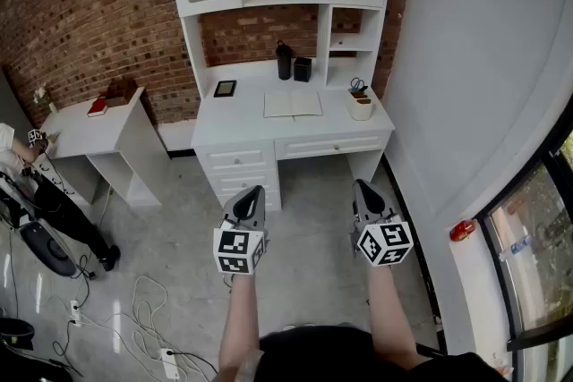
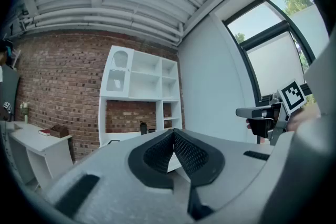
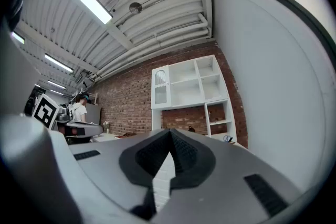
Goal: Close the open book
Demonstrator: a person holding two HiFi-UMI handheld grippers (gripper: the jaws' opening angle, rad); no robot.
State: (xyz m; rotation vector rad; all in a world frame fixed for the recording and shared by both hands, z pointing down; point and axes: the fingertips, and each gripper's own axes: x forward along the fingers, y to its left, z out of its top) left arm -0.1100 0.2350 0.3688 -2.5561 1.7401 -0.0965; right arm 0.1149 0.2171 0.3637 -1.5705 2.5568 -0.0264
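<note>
The open book lies flat with pale pages up on the white desk, under the hutch shelves and far ahead of both grippers. My left gripper and right gripper are held side by side over the grey floor, well short of the desk, pointing at it. In the left gripper view the left gripper has its dark ribbed pads meeting at the tip, nothing between them. The right gripper looks the same, shut and empty. The book is too small to make out in either gripper view.
On the desk stand a black bottle, a black box, a small framed tablet and a pen cup with scissors. A low side table carries a red book. Cables trail on the floor at left, near a person.
</note>
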